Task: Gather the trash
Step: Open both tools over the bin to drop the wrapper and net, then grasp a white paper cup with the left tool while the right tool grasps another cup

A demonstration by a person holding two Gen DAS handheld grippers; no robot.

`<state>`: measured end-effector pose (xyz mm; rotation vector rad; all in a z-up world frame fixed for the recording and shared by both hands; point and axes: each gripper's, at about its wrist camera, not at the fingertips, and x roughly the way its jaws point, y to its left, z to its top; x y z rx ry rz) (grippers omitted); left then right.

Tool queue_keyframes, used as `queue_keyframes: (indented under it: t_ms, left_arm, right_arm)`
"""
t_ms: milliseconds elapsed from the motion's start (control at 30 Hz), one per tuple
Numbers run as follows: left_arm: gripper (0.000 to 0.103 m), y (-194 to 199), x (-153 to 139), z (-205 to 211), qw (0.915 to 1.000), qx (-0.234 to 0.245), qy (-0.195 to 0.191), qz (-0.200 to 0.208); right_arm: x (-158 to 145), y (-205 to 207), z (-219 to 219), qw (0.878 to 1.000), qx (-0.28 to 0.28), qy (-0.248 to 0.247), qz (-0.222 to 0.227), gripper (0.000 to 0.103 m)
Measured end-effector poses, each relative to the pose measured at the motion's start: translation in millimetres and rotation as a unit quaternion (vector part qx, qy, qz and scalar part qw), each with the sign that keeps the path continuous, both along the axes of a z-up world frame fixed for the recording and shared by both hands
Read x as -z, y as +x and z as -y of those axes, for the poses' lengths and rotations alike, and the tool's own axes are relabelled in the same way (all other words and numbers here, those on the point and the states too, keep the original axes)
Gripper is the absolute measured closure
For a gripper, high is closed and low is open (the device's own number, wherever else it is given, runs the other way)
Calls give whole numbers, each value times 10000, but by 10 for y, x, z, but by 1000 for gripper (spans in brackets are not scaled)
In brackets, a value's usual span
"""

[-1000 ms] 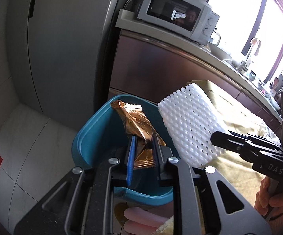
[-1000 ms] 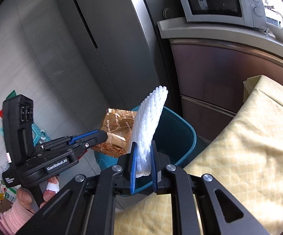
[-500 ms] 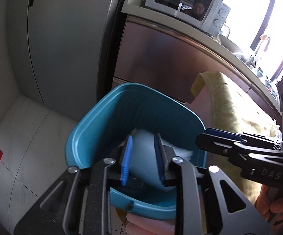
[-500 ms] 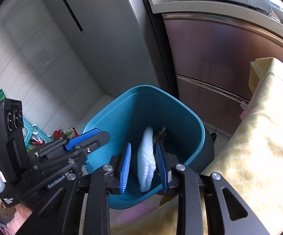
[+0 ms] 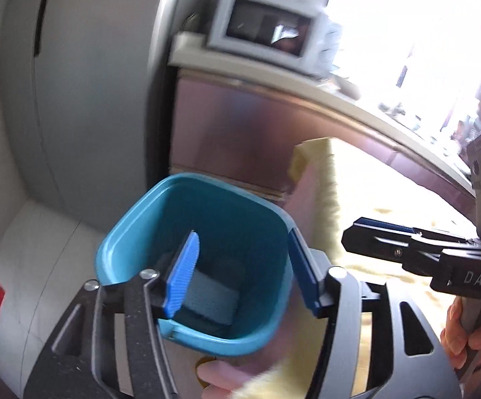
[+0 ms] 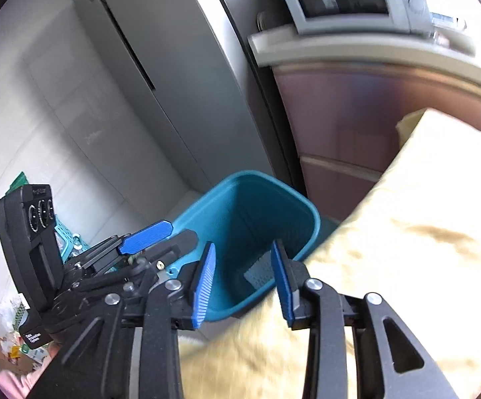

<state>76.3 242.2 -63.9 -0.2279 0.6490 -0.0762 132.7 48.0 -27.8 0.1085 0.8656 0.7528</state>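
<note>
1. The teal bin (image 5: 134,242) stands on the floor at lower centre of both views, hard against the edge of the yellow-covered worktop (image 6: 423,232). Judging by that, it is placed so trash can be carried off the worktop and let fall straight in.

2. The task's thing, a pale netted foam sleeve (image 5: 212,296), lies at the bottom of the bin. In the right wrist view only a corner of it (image 6: 260,272) shows between the blue pads. Other trash may lie beneath it; the blur hides that.

3. The left gripper (image 5: 240,266) hangs over the bin mouth at lower centre of its view, pointed down into it, which fits a release position. Its fingers (image 5: 182,271) are spread wide, with nothing between them and touching nothing.

4. The right gripper (image 6: 243,282) sits just above the near rim of the bin, at lower centre of its view. Its fingers (image 6: 203,286) are also parted wide and hold nothing; the foam sleeve seen between them lies far below, inside the bin.

5. In the left wrist view the right gripper (image 5: 350,244) reaches in from the right edge, beside the bin rim. Whether it touches the rim I cannot tell.

6. More litter (image 6: 11,349) lies on the floor at lower left of the right wrist view, so I judge the collecting is not finished.
</note>
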Motion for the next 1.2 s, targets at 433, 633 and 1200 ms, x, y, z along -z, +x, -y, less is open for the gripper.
queue_keyframes:
  t_ms: [433,633,1200]
  left_arm:
    - [41,-495,-305,1485,9687,2438,-287,379]
    - [40,-722,-236,2204,9321,3562,-644,151]
    - [42,-918,98,3356,8621,4867,-1100,-887]
  right_arm:
    - [-485,-970,1759,9871,1337,-40,880,59]
    - [-431,-1319,2557,9689,2313,-189,860,59]
    - [54,-1753,4129,9225,3850,90,268,54]
